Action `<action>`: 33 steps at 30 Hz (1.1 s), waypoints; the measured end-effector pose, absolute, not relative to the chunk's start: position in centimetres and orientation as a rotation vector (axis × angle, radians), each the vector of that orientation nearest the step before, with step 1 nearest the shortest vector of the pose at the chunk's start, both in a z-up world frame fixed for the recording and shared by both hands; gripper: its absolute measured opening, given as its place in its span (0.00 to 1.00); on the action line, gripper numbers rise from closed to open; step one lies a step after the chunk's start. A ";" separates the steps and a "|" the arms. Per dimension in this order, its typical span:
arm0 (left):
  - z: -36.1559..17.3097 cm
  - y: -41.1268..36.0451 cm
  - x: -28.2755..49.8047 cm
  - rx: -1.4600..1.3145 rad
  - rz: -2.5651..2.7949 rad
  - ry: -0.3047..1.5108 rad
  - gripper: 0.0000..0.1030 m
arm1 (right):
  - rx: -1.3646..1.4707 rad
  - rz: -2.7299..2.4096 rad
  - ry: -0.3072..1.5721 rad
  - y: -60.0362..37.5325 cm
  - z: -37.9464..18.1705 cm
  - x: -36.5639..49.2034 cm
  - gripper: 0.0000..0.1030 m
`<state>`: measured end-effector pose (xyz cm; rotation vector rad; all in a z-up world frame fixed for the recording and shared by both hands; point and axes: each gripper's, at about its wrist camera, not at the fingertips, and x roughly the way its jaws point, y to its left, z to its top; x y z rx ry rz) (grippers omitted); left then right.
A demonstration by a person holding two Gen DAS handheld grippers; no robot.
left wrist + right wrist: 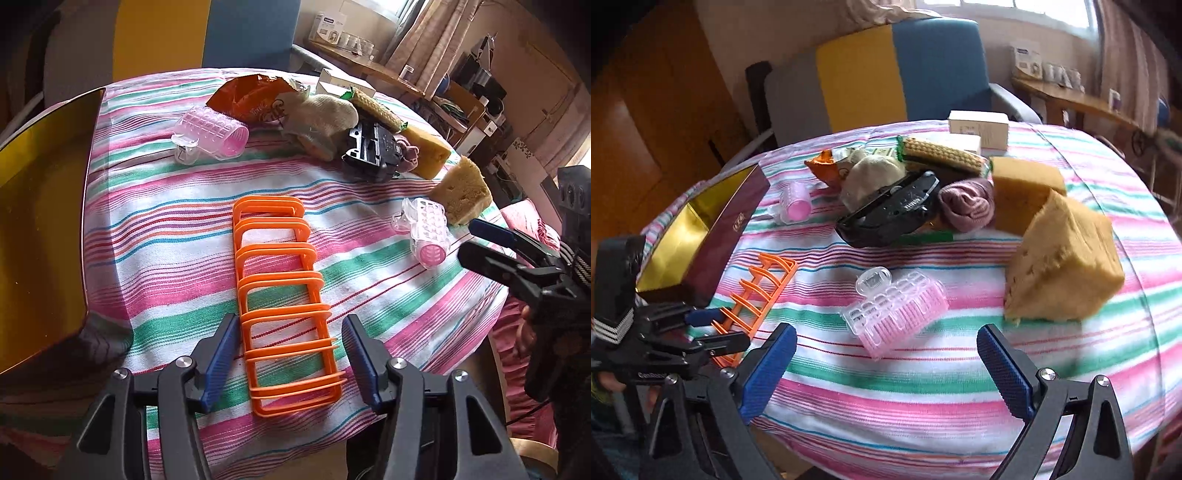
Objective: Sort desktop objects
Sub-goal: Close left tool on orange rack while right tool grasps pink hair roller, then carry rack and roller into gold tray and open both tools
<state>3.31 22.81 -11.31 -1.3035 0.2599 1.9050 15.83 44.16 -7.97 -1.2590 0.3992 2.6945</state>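
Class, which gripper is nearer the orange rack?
Left. The left gripper straddles the orange rack's near end, fingers apart. The right gripper faces a pink hair roller instead.

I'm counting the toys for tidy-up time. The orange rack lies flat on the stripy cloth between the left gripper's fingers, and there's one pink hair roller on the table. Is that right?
Not quite: there are two pink hair rollers, not one. The left wrist view shows one hair roller near the snack bag and another hair roller beside the sponge. The orange rack does lie flat on the striped cloth between the left gripper fingers.
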 end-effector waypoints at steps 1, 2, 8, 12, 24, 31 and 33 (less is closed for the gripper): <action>-11.3 22.8 3.3 -1.305 1.903 0.256 0.56 | -1.277 2.703 0.363 44.2 -8.1 15.4 0.93; -11.3 22.7 3.2 -1.306 1.901 0.254 0.56 | -1.296 2.711 0.325 44.2 -8.1 15.0 0.91; -11.3 22.9 3.2 -1.304 1.894 0.263 0.57 | -1.427 2.735 0.209 44.9 -9.3 13.0 0.91; -11.4 23.1 3.0 -1.302 1.891 0.262 0.57 | -1.494 2.728 0.221 45.3 -10.2 12.5 0.83; -11.4 23.3 3.3 -1.248 1.924 0.296 0.53 | -1.398 2.687 0.340 44.7 -10.6 13.4 0.66; -10.9 22.7 3.5 -1.217 1.943 0.287 0.53 | -1.283 2.649 0.526 44.3 -9.9 14.4 0.66; -10.5 22.3 3.6 -1.204 1.950 0.268 0.52 | -1.272 2.642 0.563 44.1 -9.8 14.6 0.66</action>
